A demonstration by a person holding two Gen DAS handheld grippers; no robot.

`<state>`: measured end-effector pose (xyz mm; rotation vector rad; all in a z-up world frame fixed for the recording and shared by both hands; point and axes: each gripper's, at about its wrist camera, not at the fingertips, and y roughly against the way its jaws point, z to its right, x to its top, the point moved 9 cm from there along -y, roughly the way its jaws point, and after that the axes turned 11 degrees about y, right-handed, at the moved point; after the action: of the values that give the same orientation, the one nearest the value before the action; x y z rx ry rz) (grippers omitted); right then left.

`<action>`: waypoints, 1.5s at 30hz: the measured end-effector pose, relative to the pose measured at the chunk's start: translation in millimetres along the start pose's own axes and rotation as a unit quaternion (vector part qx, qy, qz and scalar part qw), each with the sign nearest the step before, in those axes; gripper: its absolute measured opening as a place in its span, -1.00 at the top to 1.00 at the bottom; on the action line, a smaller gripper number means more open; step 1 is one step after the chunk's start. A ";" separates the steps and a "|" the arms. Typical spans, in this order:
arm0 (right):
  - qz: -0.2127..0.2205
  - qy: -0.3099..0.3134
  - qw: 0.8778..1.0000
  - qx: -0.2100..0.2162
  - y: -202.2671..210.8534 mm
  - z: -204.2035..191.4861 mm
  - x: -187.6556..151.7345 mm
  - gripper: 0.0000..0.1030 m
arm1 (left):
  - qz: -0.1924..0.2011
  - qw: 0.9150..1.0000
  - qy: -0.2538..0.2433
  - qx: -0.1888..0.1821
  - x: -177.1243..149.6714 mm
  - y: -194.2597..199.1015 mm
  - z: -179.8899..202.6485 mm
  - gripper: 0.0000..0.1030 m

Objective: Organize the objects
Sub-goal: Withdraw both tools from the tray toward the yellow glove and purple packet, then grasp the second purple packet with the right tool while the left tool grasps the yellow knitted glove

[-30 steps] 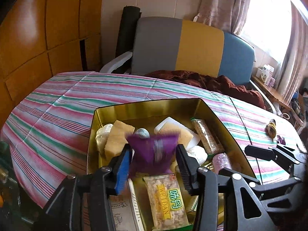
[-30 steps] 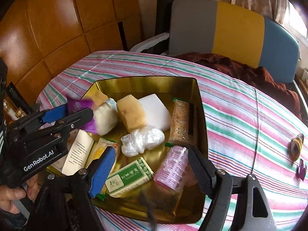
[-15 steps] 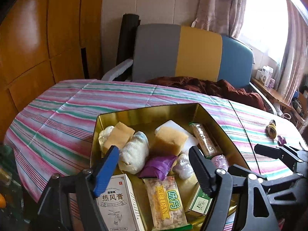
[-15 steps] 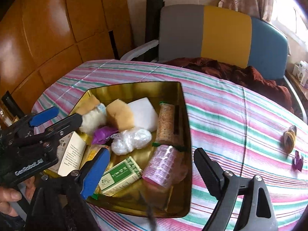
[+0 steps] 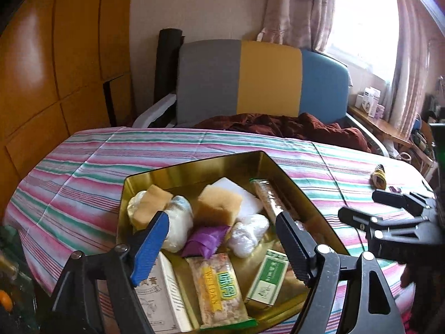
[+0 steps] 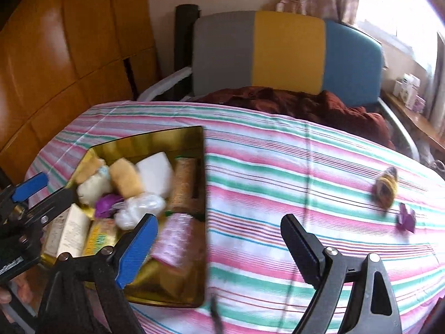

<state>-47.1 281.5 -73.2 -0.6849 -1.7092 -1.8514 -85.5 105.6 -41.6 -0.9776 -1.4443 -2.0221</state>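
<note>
A gold tin box [image 5: 194,164] [image 6: 155,139] sits on the striped tablecloth and holds several items. A purple packet [image 5: 205,240] [image 6: 105,204] lies loose in its middle, beside sponges, wrapped white bundles and snack packs. My left gripper [image 5: 222,242] is open and empty above the tin's near side. My right gripper [image 6: 219,246] is open and empty over the tablecloth right of the tin. A yellow object [image 6: 385,188] and a small purple object [image 6: 406,218] lie on the cloth at the right.
A grey, yellow and blue chair [image 5: 261,80] with a dark red cloth [image 5: 281,125] stands behind the table. Wooden panels [image 5: 55,55] fill the left. A side shelf with boxes [image 5: 370,103] is by the window.
My left gripper opened and dropped the purple packet into the tin, then drew back. My right gripper swung right, away from the tin, towards the yellow and purple objects.
</note>
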 end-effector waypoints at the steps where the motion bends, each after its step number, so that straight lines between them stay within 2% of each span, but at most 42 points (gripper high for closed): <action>1: -0.001 -0.005 1.000 -0.007 0.6 8.2 -1.0 -0.78 | -0.001 1.000 -0.003 -0.003 -0.6 0.4 3.5 -0.59; 9: -0.022 -0.062 0.996 -0.058 3.4 79.9 -16.0 -0.78 | -0.018 0.999 -0.039 -0.034 -10.2 -2.2 41.9 -0.61; 18: -0.053 -0.133 0.984 -0.108 12.7 178.1 -41.6 -0.78 | -0.038 0.994 -0.081 -0.067 -22.0 -9.1 88.7 -0.63; 24: -0.087 -0.196 0.964 -0.155 16.4 262.1 -74.0 -0.78 | -0.048 0.990 -0.102 -0.083 -24.8 -13.4 113.4 -0.65; 28: -0.096 -0.280 0.944 -0.148 18.6 312.3 -104.7 -0.78 | -0.063 0.987 -0.113 -0.092 -28.5 -20.5 128.7 -0.65; 30: -0.096 -0.298 0.937 -0.154 20.6 326.9 -113.5 -0.78 | -0.067 0.986 -0.119 -0.096 -29.4 -24.8 138.0 -0.65; 31: -0.099 -0.295 0.937 -0.158 20.9 333.3 -116.1 -0.78 | -0.070 0.985 -0.123 -0.099 -30.0 -26.7 142.3 -0.65; 34: -0.119 -0.247 0.949 -0.153 14.0 342.5 -119.4 -0.78 | -0.077 0.982 -0.135 -0.110 -32.7 -31.1 157.9 -0.65; 38: -0.163 -0.125 0.964 -0.171 -0.5 346.4 -122.8 -0.78 | -0.091 0.977 -0.148 -0.122 -38.7 -39.8 180.2 -0.66; 40: -0.184 -0.059 0.965 -0.177 -10.3 344.8 -123.7 -0.78 | -0.098 0.975 -0.153 -0.127 -41.0 -44.8 189.2 -0.66; 45: -0.218 0.072 0.957 -0.178 -32.5 340.9 -122.4 -0.77 | -0.117 0.970 -0.163 -0.135 -48.4 -58.7 210.7 -0.66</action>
<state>26.0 628.3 -154.8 -0.3013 -1.5330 -2.4883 -38.1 322.2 -73.8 -1.3628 -1.5348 -2.3614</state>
